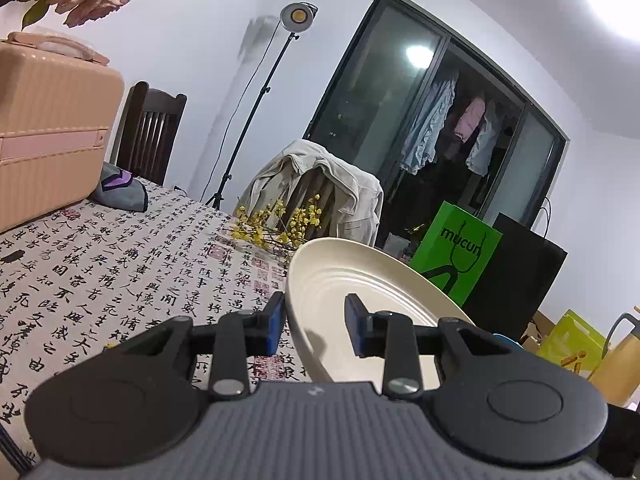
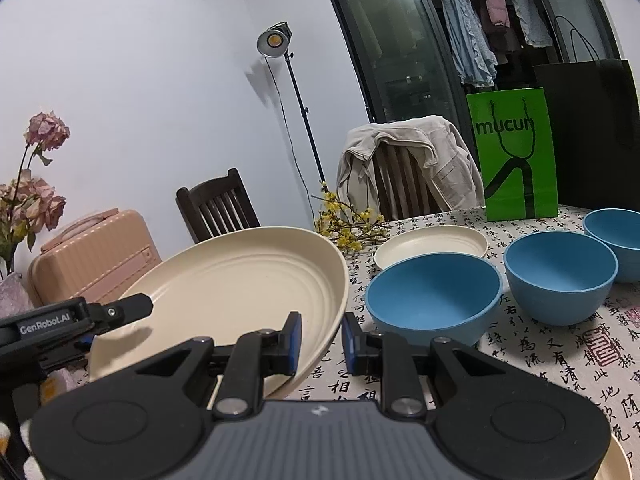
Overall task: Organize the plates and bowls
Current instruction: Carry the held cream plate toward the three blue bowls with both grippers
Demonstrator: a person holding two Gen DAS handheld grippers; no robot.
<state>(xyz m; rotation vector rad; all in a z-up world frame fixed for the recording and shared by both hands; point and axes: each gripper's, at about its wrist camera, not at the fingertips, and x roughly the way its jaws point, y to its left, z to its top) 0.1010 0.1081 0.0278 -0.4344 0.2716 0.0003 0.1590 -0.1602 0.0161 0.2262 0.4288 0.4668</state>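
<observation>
Both left gripper [image 1: 316, 326] and right gripper [image 2: 319, 342] clamp the cream plate's [image 2: 240, 280] rim; keep it level toward the second plate [image 2: 430, 246].

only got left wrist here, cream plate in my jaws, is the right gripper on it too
Observer: Yes, the right gripper clamps the cream plate on its near rim.
Operator: any bowls around
Observer: Three blue bowls stand apart in a row, to the right of the plate, none nested.
Operator: more plates
Observer: One smaller cream plate lies flat behind the nearest bowl.
</observation>
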